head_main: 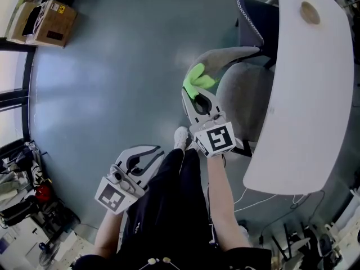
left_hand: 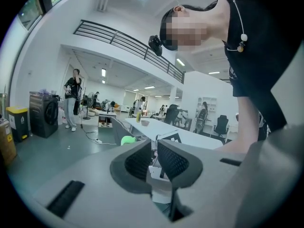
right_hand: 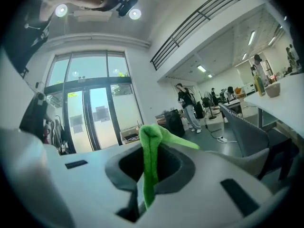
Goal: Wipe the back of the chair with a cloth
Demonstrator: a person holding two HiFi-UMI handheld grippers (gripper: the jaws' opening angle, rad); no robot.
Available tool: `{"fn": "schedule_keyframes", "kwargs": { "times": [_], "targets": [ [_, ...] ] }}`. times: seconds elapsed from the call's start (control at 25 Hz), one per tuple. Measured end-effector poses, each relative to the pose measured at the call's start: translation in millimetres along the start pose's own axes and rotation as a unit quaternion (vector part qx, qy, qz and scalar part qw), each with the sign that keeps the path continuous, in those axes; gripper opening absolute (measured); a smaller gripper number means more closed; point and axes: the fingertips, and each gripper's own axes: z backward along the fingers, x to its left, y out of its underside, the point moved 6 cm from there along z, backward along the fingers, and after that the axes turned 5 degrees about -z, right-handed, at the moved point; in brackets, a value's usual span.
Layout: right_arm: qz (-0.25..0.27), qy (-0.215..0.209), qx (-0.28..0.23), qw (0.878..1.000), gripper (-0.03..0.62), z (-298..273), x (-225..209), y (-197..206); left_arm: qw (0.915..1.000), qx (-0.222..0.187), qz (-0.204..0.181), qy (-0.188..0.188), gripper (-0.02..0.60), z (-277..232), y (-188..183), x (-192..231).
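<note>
Left tool (head_main: 153,152) parked well short of chair back (head_main: 228,55), jaws pressed together, empty, out of wiping path. Right tool (head_main: 194,94) pinches green cloth (head_main: 198,80), cloth at chair back's top edge, likely positioned to start wipe.

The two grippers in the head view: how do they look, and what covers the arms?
The left gripper and the right gripper have pale grey plastic bodies with dark grey padded jaws. Each carries a white cube with black square markers. The forearms are bare; the clothes are black.
</note>
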Motion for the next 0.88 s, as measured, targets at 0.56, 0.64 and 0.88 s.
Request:
{"fn": "schedule_keyframes", "kwargs": {
  "times": [0.56, 0.64, 0.88],
  "targets": [
    [-0.042, 0.155, 0.093, 0.983, 0.026, 38, -103, 92, 0.9996, 0.001, 0.022, -0.018, 0.037, -59, 43, 41],
    [-0.058, 0.176, 0.111, 0.976, 0.026, 34, -124, 114, 0.9993, 0.004, 0.030, -0.023, 0.037, -65, 50, 44],
    [-0.098, 0.204, 0.151, 0.962, 0.026, 4, -170, 155, 0.9990, 0.015, 0.040, -0.013, 0.037, -61, 57, 35]
  ]
}}
